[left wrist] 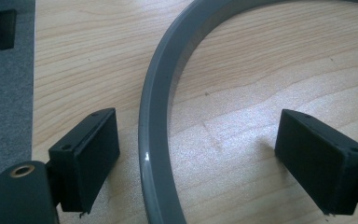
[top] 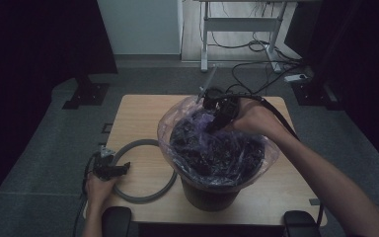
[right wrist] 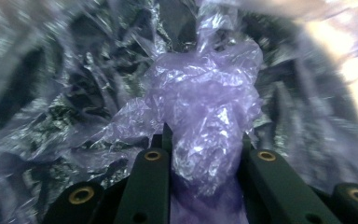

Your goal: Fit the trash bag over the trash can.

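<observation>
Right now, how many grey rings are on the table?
1. The grey ring lies flat on the table, left of the bin; the open left gripper straddles its rim.

Crumpled translucent purple bag (top: 212, 148) lining dark bin (top: 209, 195), grey ring (top: 145, 170) flat on table beside it

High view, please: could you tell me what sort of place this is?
Probably an office or lab workspace: a small wooden table on grey carpet, a height-adjustable desk frame behind, and cables with a power strip on the floor.

Translucent purple bag (top: 217, 148) lines a black bin (top: 209, 197); a grey ring (top: 143, 170) lies on the pale wood-grain table (top: 138, 108); gripper jaws are black.
</observation>
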Tool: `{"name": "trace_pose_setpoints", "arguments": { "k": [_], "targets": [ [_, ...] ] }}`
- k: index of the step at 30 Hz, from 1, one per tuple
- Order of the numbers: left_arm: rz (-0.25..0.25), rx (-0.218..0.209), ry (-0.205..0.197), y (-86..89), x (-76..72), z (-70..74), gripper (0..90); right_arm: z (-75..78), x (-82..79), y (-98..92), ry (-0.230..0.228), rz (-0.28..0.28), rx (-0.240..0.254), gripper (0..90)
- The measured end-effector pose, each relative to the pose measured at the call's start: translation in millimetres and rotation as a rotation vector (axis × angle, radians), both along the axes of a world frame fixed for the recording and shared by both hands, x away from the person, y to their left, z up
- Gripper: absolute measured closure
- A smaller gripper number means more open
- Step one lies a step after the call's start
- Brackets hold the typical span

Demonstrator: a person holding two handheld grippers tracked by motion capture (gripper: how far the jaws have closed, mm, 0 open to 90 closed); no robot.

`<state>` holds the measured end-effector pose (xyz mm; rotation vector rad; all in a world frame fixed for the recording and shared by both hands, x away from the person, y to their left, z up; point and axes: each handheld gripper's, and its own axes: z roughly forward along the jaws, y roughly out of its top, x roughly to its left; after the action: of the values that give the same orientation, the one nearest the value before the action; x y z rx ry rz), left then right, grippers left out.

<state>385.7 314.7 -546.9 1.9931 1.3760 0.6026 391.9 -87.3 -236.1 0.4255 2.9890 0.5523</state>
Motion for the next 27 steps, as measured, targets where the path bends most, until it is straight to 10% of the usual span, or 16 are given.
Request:
{"name": "trace_pose_setpoints", "arguments": {
  "k": [8,12,19,27],
  "targets": [
    [0.0,-0.001,0.0,0.0,0.0,0.0,13.8,-38.6,11.1,-3.7,0.061,-0.011,-0.056,72.2],
    [0.0,0.0,0.0,0.0,0.0,0.0,13.8,-48.4,12.3,-6.4,0.074,-0.003,-0.085,42.3],
    [0.0,0.0,0.0,0.0,0.0,0.0,13.8,-15.0,8.8,-21.1,0.07,-0.014,0.067,33.5],
    [0.0,0.0,0.0,0.0,0.0,0.0,13.8,30.5,11.7,-38.3,-0.074,-0.098,0.095,41.9]
  ]
}}
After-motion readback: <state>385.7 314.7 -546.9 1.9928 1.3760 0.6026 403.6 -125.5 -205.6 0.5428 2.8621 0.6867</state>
